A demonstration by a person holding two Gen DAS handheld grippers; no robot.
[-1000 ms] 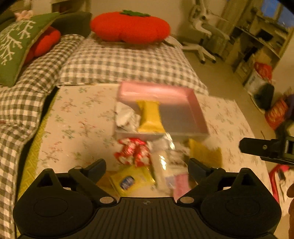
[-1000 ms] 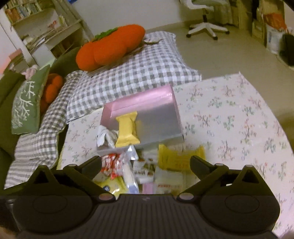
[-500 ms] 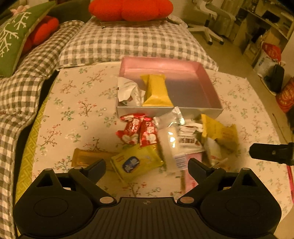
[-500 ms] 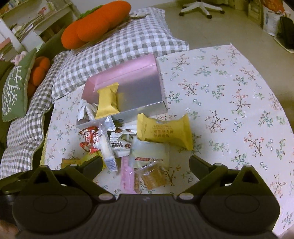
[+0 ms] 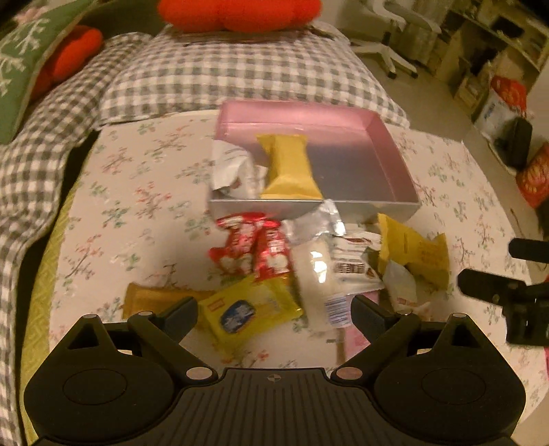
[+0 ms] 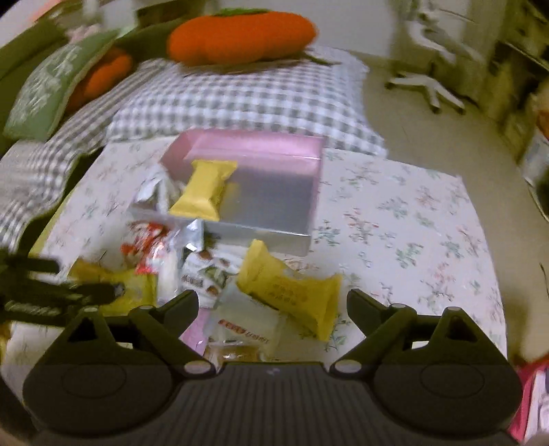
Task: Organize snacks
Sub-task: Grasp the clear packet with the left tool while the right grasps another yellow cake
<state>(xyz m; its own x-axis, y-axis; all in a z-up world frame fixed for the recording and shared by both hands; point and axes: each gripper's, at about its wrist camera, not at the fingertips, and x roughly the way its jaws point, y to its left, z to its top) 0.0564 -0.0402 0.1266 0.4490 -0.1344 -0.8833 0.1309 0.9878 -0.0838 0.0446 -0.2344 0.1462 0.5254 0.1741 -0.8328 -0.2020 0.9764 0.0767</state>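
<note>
Pink box (image 5: 374, 137), floral tablecloth (image 5: 137, 192)

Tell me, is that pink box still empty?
No, the pink box already holds a yellow packet and a crumpled white wrapper at its left end.

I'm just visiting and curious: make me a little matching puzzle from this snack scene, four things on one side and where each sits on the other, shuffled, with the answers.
Things:
1. long yellow wrapped snack bar
2. pair of red and white candy packets
3. flat yellow packet with a blue oval label
4. orange pumpkin-shaped plush cushion

Places:
A. on the grey checked bedding, beyond the table
B. inside the shallow pink box
C. on the floral tablecloth, just in front of the box's near wall
D. nearest the camera, between the left gripper's open jaws in the left wrist view

Pairs: 1-B, 2-C, 3-D, 4-A
</note>
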